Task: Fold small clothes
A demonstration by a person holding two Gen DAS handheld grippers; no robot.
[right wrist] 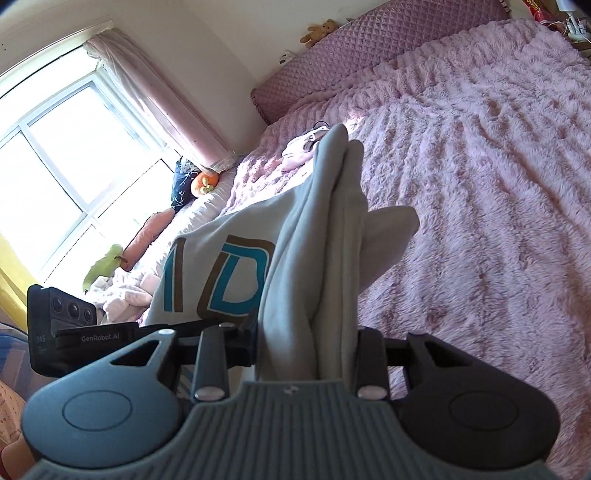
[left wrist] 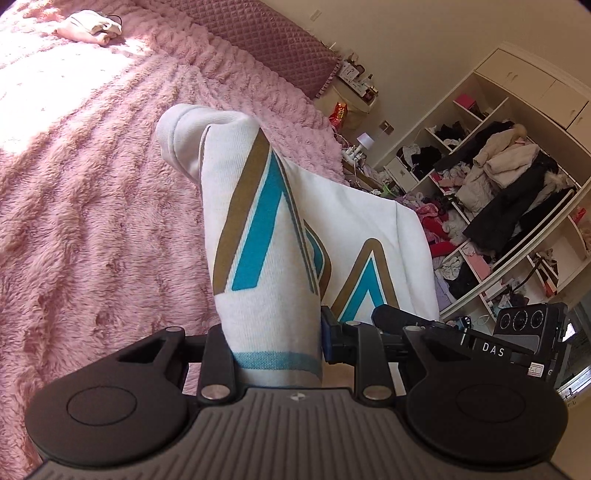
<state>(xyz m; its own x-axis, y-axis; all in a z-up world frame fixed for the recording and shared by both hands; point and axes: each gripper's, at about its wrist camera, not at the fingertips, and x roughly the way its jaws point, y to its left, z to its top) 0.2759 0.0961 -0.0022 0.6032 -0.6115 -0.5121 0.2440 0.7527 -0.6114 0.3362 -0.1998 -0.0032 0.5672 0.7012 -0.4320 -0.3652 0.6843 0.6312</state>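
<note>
Garment: a small white top [left wrist: 266, 236] with teal letters edged in brown hangs in the air above the bed, stretched between the two tools; in the right wrist view the same cloth [right wrist: 325, 258] looks grey in shadow.
Left tool: the left tool [left wrist: 275, 354] is closed on a bunched edge of the white top near its teal hem stripe; the cloth fills the narrow gap between its fingers and rises away from it in a thick roll.
Right tool: the right tool [right wrist: 306, 354] pinches several folded layers of the top, jaws only slightly apart with cloth packed between them; the layers stand up in a ridge ahead of it.
Each tool seen from the other: the right tool [left wrist: 509, 332] sits just beside the garment's far edge in the left wrist view, and the left tool [right wrist: 70, 325] shows past the printed letters in the right wrist view.
Bed: a fluffy pink blanket [right wrist: 480, 184] covers the bed below the garment, with a quilted mauve headboard cushion [left wrist: 273, 40] at its head.
Other clothes: a pale folded piece [left wrist: 88, 26] lies on the blanket near the headboard cushion, well apart from the held top.
Shelves: open white shelves [left wrist: 509, 177], crammed with coats and clothes, stand beyond the bed.
Window: a bright window [right wrist: 55, 155] with a pink curtain [right wrist: 162, 99] is on the bed's other side.
</note>
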